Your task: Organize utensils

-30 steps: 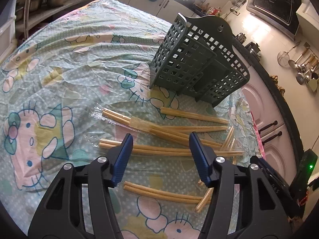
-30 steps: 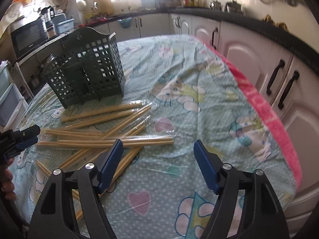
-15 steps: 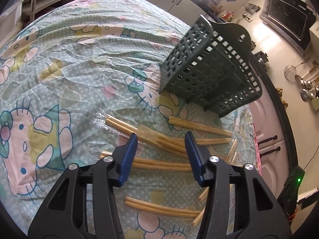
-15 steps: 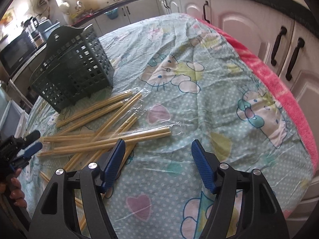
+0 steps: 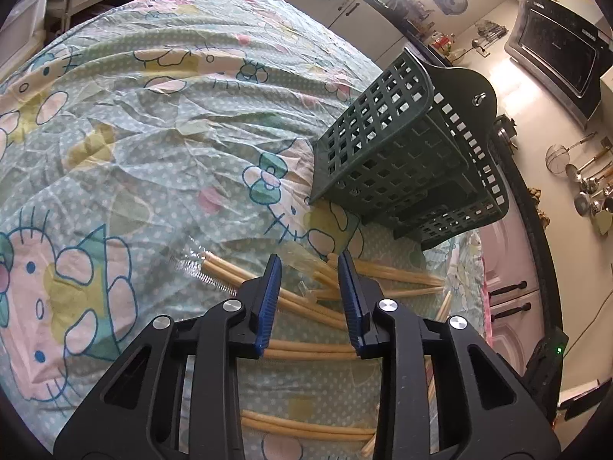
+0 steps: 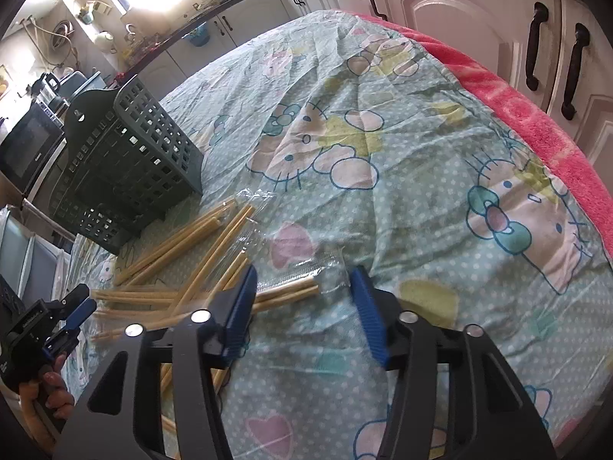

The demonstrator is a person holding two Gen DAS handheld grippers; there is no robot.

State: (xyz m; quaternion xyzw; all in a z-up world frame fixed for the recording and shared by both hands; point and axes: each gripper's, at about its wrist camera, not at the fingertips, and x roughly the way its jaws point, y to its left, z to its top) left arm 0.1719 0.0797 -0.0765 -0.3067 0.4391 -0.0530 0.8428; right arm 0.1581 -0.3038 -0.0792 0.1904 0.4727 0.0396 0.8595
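- The chopsticks lie scattered in wrapped pairs on the desk, under a cartoon-print cloth, in a loose crossing heap just in front of the green slotted caddy.
- The caddy stands upright towards the far edge of the desk, and none of the sticks visible here is in it yet.
- The left tool hovers over the heap, angled down; its jaws are closing, with sticks showing through the narrow gap below, but the pads press on nothing as far as I can tell.
- The right tool hangs over the tips of one wrapped pair that points towards the red-trimmed edge; its jaws are closing too, wider apart, and the pads are not on the sticks.
- Judged from this, the step in hand is the first pick: each tool lines up on a pair before lifting.
- The next move calls for dropping low enough to get the pads either side of one pair only, then squeezing firmly, since the clear wrapper looks slippery.
- The crossed sticks may drag neighbours along, so a clean upward lift before swinging to the caddy seems wise.
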